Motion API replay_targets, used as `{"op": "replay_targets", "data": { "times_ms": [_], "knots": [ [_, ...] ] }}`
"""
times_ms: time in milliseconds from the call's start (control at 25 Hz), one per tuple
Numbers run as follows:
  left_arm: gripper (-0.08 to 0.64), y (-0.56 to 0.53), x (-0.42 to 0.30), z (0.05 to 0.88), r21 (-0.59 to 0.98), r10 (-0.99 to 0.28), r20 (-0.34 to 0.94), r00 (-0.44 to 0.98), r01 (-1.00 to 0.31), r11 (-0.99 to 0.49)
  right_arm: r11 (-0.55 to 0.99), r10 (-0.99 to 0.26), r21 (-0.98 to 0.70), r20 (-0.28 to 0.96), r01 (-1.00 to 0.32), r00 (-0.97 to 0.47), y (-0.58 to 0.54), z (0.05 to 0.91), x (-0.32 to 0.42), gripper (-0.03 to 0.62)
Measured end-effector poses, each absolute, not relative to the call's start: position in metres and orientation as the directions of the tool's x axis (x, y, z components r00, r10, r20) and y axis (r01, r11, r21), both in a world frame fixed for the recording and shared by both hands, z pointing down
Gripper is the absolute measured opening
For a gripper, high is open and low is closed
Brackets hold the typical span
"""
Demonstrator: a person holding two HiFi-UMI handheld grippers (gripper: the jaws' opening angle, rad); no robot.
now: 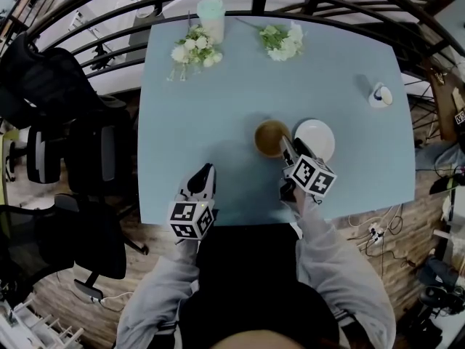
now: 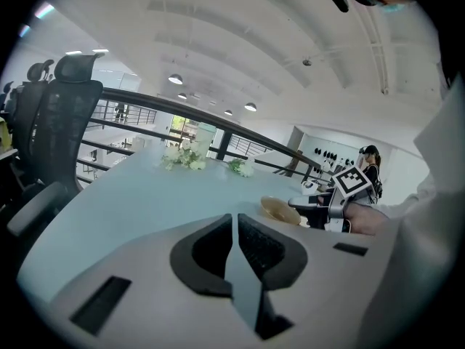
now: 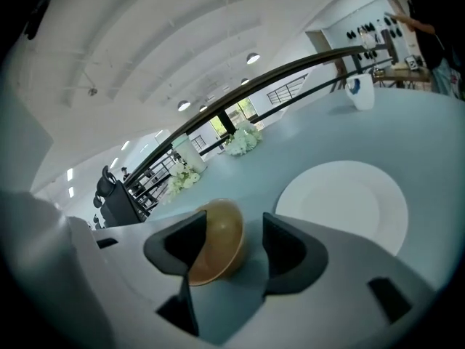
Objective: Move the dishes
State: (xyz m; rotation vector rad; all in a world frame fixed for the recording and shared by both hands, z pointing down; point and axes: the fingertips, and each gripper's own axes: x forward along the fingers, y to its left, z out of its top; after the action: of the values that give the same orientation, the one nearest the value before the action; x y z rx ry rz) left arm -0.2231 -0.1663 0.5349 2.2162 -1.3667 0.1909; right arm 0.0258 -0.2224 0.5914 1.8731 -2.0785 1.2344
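Right tool [image 3: 232, 231] released around the bowl [image 3: 218, 247]; left tool [image 2: 234, 227] idle.
The right tool's jaws stand apart with the brown bowl between them, resting on the bench [image 1: 218, 107] just beside the white plate [image 3: 341, 202]. The right pad is clear of it, so the bowl seems to sit by its own weight. The left tool is clenched on nothing near the bench edge, probably kept out of the way. No lettering is readable, only square markers.

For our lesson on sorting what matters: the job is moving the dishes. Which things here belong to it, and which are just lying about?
Belong to the job:
brown bowl
white plate
right gripper, jaws apart at the bowl

Just lying about:
flower bunch
second flower bunch
pale cup
small white item
office chairs
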Motion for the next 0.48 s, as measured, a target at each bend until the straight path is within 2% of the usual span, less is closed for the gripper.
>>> {"op": "replay_targets", "data": {
  "times_ms": [160, 480],
  "knots": [
    [0.038, -0.165, -0.225, 0.525, 0.354, -0.797, 0.358, 0.487, -0.86, -0.367, -0.023, -0.831, -0.519, 0.485, -0.854, -0.272, -0.215, 0.574, 0.027, 0.33],
    [0.038, -0.151, -0.233, 0.503, 0.337, -0.803, 0.305, 0.511, -0.847, -0.411, 0.019, -0.904, -0.525, 0.354, -0.851, -0.238, -0.184, 0.533, 0.032, 0.301]
  ]
}}
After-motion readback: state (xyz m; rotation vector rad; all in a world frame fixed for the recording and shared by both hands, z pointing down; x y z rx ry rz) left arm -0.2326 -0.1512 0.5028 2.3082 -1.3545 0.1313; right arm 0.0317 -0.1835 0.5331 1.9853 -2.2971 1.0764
